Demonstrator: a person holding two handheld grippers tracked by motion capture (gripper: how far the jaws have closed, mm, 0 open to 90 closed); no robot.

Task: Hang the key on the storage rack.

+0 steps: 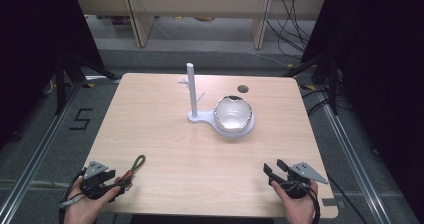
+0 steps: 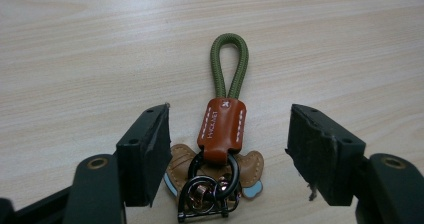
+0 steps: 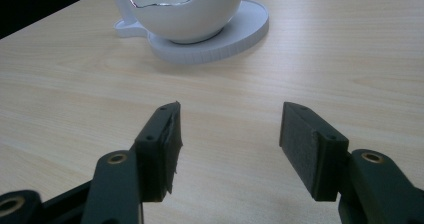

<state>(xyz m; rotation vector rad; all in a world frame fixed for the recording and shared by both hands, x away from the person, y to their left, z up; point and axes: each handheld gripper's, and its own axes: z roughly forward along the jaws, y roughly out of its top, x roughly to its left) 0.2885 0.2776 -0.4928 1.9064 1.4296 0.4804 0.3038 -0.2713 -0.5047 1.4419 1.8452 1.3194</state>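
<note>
The white stand (image 1: 220,120) sits past the middle of the wooden table (image 1: 165,149), a slim post (image 1: 192,89) with small side pegs rising from its base and a white egg-shaped bowl (image 1: 232,112) resting on the round end of that base. Well nearer the person than the stand, toward the table's near-left corner, lies a keychain (image 2: 222,149): an olive cord loop (image 2: 229,64), a brown leather tab, a dark ring and a small charm. The left gripper (image 2: 227,146) has its 2 jaws spread wide on either side of the leather tab, touching nothing. The right gripper (image 3: 227,149), near-right of the stand, is also spread and empty. The step looks like picking up the keychain, perhaps to hang it on a peg; closing squarely on the leather tab should leave the loop free.
</note>
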